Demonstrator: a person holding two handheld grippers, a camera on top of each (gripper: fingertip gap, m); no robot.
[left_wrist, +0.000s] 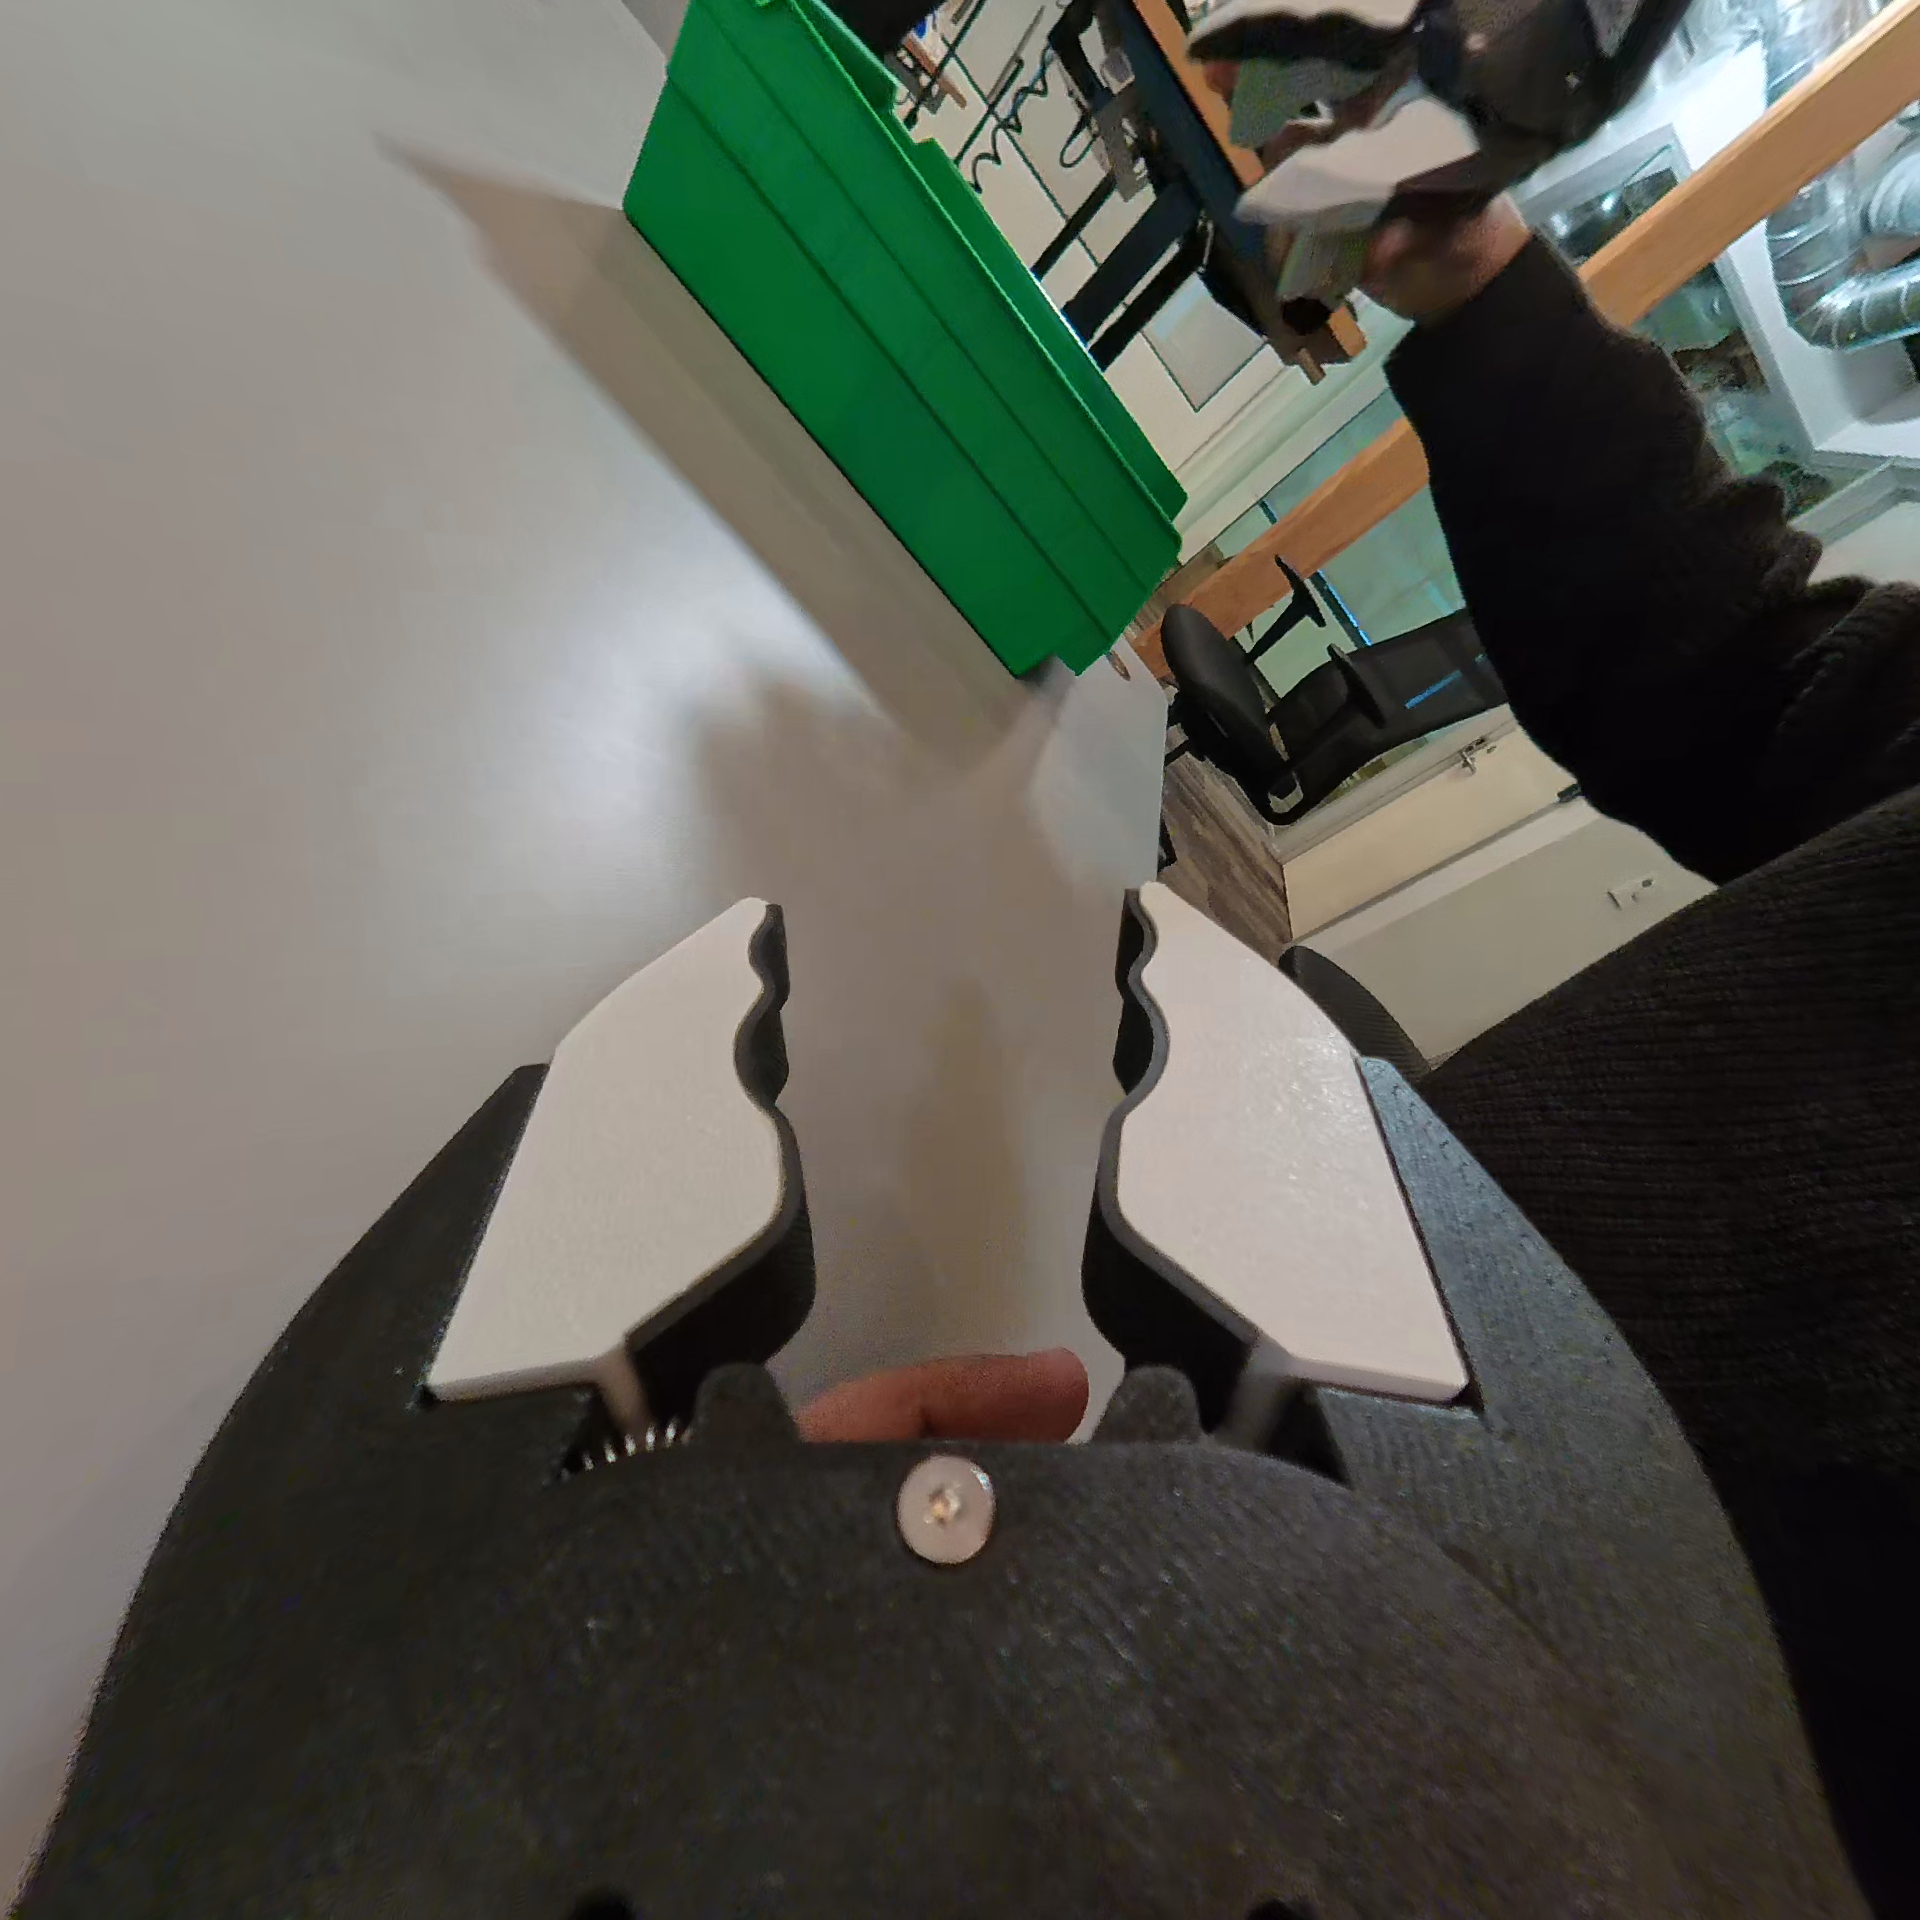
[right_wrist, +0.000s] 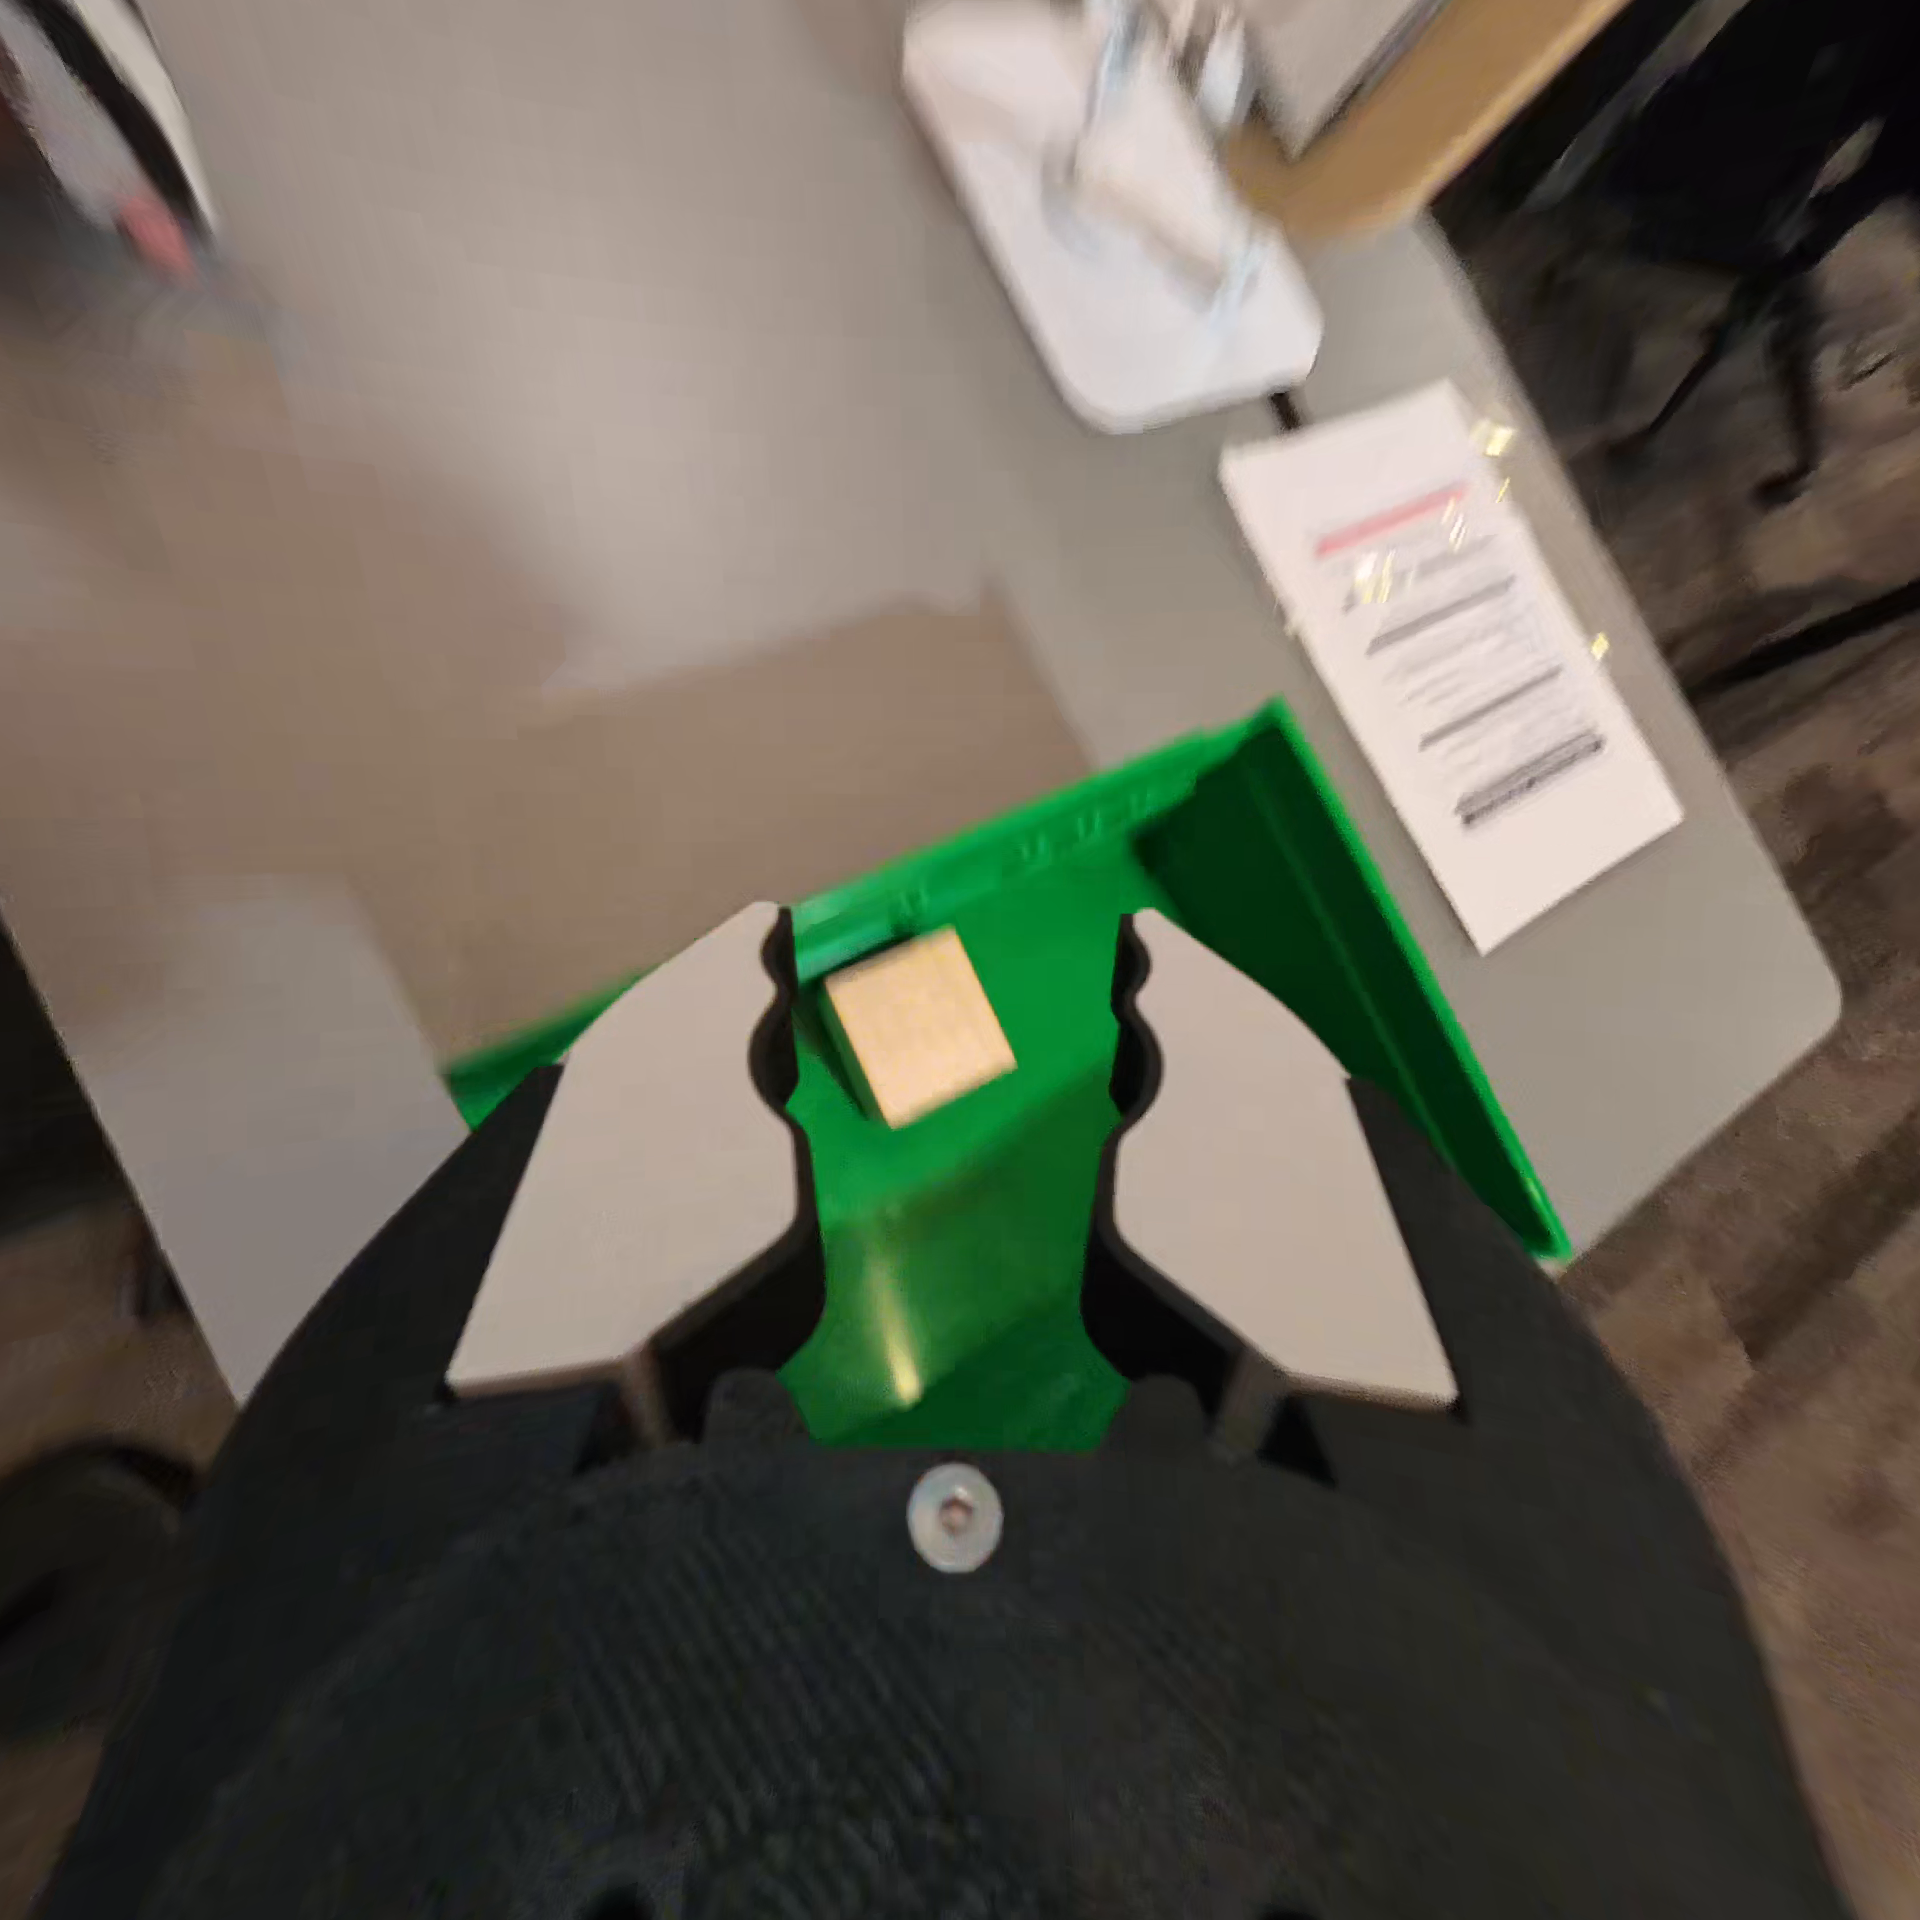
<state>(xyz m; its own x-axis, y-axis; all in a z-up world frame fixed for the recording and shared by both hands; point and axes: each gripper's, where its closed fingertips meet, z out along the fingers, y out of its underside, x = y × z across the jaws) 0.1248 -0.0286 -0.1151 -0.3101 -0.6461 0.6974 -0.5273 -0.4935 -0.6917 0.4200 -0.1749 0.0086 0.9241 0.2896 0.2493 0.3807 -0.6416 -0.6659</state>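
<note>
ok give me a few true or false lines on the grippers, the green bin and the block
1. The left gripper is open and holds nothing. True.
2. The small wooden block is clamped in the right gripper. False: it lies in the green bin, free of the open jaws.
3. A printed sheet lies on the grey table beside the bin. True.
4. The bin is red. False: it is green.
5. The right gripper hangs over the bin. True.
</note>
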